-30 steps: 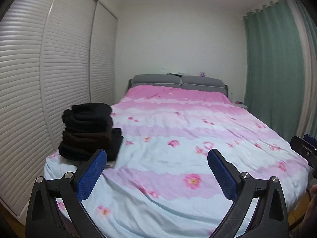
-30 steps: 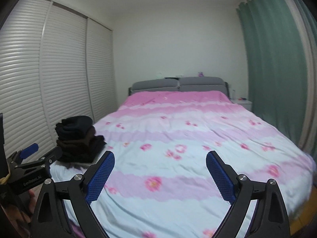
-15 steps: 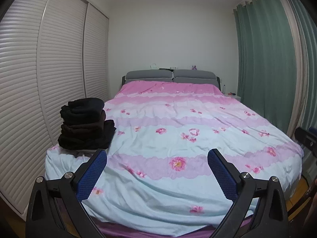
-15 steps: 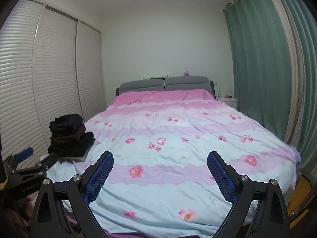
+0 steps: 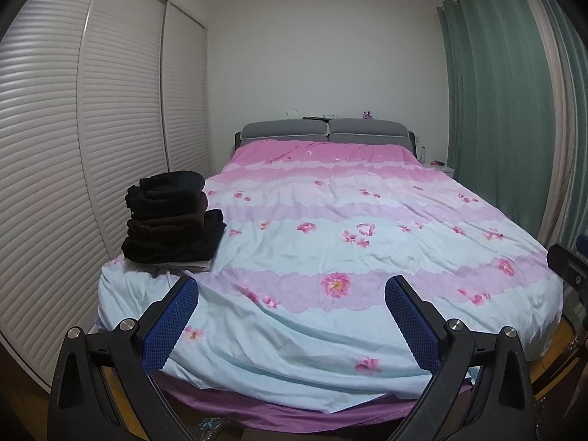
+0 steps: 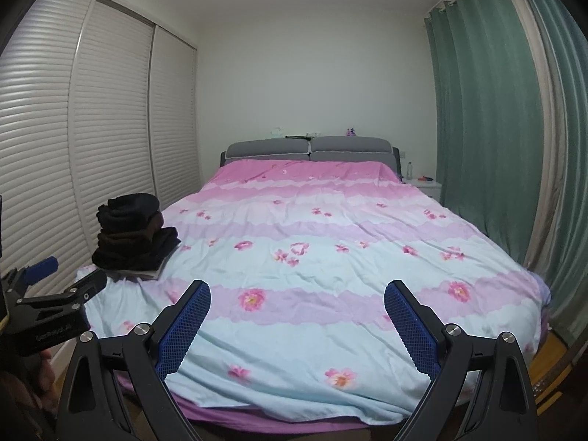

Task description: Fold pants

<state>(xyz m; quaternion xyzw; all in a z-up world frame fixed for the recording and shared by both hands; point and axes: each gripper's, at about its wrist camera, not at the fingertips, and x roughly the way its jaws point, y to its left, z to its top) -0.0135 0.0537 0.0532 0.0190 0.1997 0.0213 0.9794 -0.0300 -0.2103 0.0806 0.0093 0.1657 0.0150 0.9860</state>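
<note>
Pants: we see a stack of folded dark garments (image 5: 171,217) – black and dark brown layers, the top one rolled and bulky, a pale cloth under the bottom edge.
Place: the stack sits on the bed (image 5: 330,257) at its near left corner, beside the louvred wardrobe doors (image 5: 73,128).
Left gripper (image 5: 290,301): jaws spread wide, holding nothing; we see the stack ahead and to the left of them, well apart.
Right gripper (image 6: 297,303): jaws also released and empty – the stack lies far off to their left.
Bedding: a floral quilt in pink and pale blue bands.
</note>
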